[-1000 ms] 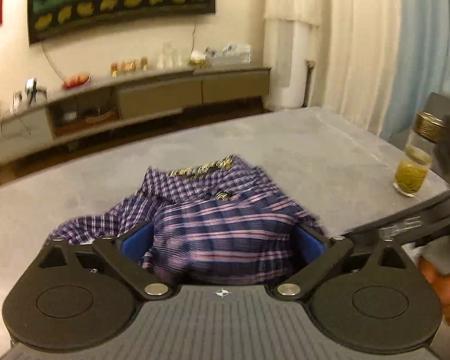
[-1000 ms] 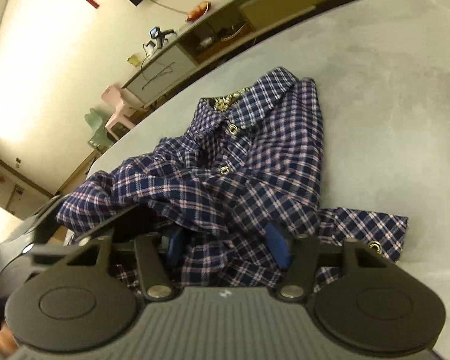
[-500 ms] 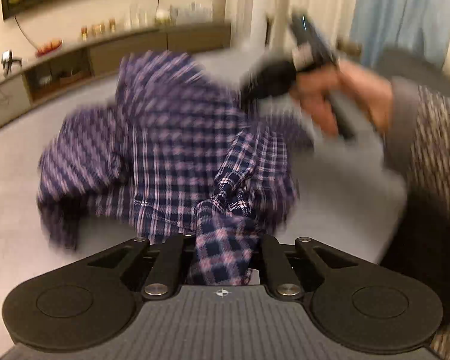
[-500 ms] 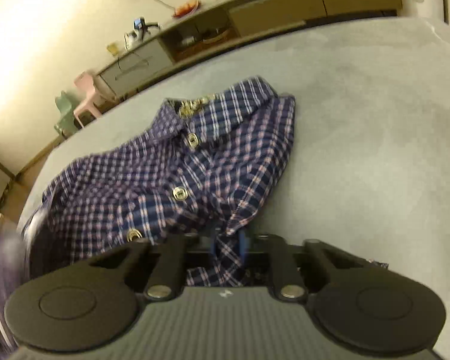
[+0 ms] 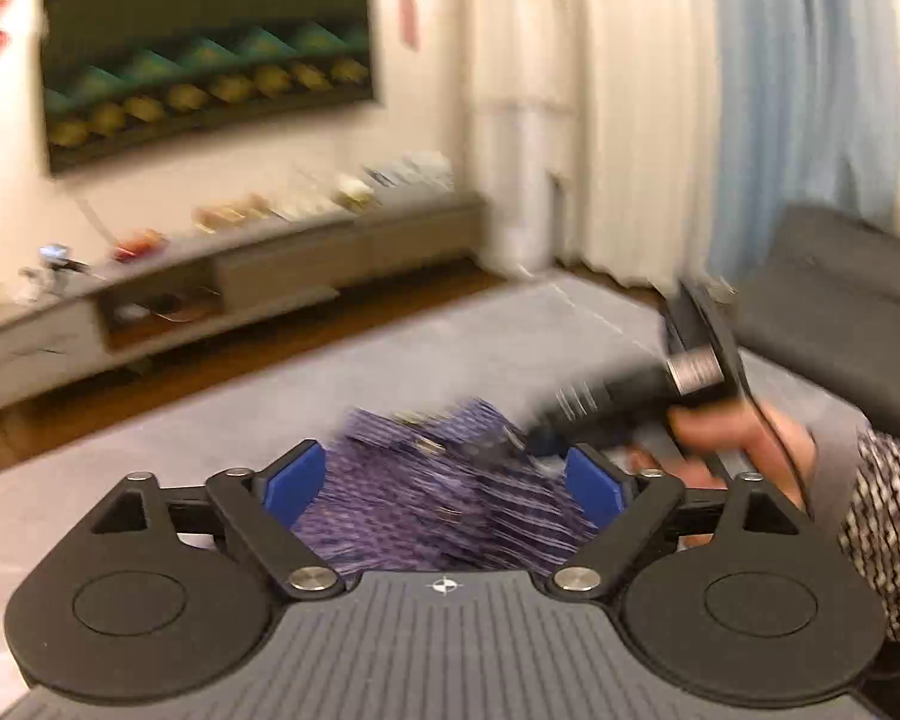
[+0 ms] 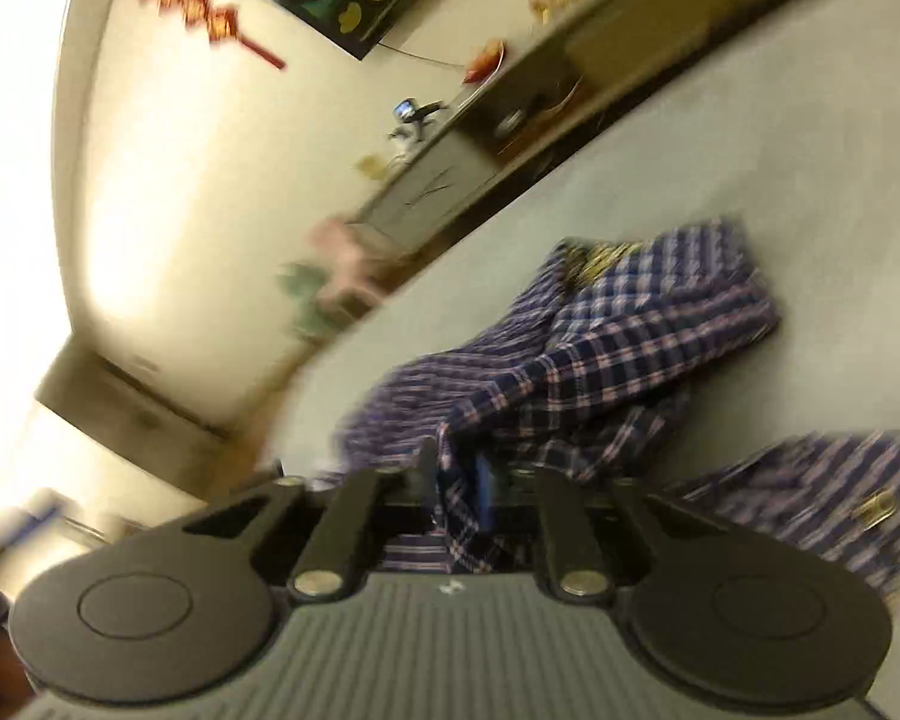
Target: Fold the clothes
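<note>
A navy and pink plaid shirt (image 6: 630, 348) lies crumpled on the grey table (image 6: 810, 180), collar at the far end. In the right wrist view my right gripper (image 6: 457, 480) has a fold of the shirt pinched between its narrow jaws, which are opening. In the left wrist view my left gripper (image 5: 444, 483) hangs above the shirt (image 5: 426, 516). Its jaws are opening wide, its blue pads (image 5: 297, 483) stand apart from the cloth, and it holds nothing. Just right of it, a hand (image 5: 738, 438) holds the other tool's black handle (image 5: 618, 390) over the shirt. Both views are blurred.
A dark grey cushion or seat back (image 5: 840, 312) stands at the table's right side. A patterned sleeve (image 5: 888, 528) is at the right edge. A long low cabinet (image 5: 270, 276) runs along the far wall under a wall screen. Bare grey table (image 5: 270, 408) lies to the left.
Both grippers shut on folds of the shirt and pulled it up. The left gripper has since let go, opened wide and risen. The right one still has cloth between its jaws.
</note>
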`<state>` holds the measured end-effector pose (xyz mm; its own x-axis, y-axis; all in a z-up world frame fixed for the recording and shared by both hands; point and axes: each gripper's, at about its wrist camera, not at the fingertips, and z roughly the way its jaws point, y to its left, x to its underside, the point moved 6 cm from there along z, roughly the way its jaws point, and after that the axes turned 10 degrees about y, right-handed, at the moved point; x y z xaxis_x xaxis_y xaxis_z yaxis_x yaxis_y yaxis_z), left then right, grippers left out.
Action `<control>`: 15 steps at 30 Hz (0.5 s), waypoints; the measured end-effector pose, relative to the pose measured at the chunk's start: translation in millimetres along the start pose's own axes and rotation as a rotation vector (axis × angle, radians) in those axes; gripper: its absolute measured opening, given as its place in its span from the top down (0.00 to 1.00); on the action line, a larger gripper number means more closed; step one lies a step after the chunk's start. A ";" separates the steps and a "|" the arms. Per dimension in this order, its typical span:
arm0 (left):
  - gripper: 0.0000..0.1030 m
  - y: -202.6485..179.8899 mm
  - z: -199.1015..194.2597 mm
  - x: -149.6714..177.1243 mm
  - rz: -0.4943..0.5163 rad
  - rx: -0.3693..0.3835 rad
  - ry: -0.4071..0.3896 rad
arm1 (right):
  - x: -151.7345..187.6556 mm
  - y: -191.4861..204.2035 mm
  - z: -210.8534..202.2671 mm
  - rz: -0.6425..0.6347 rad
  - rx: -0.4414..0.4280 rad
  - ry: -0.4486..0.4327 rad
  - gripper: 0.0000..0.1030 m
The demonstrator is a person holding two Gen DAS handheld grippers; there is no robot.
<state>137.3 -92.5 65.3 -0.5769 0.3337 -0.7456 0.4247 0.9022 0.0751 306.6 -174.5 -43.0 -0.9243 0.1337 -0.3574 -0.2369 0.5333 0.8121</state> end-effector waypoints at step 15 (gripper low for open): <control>0.90 -21.0 175.9 -4.9 0.153 -0.189 0.159 | -28.9 -63.2 -72.2 0.130 0.326 -0.222 0.41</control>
<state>253.9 -161.1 -49.1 -0.6246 0.4948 -0.6041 0.3862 0.8682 0.3117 326.7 -272.3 -50.6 -0.8448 0.3752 -0.3815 0.0177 0.7322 0.6809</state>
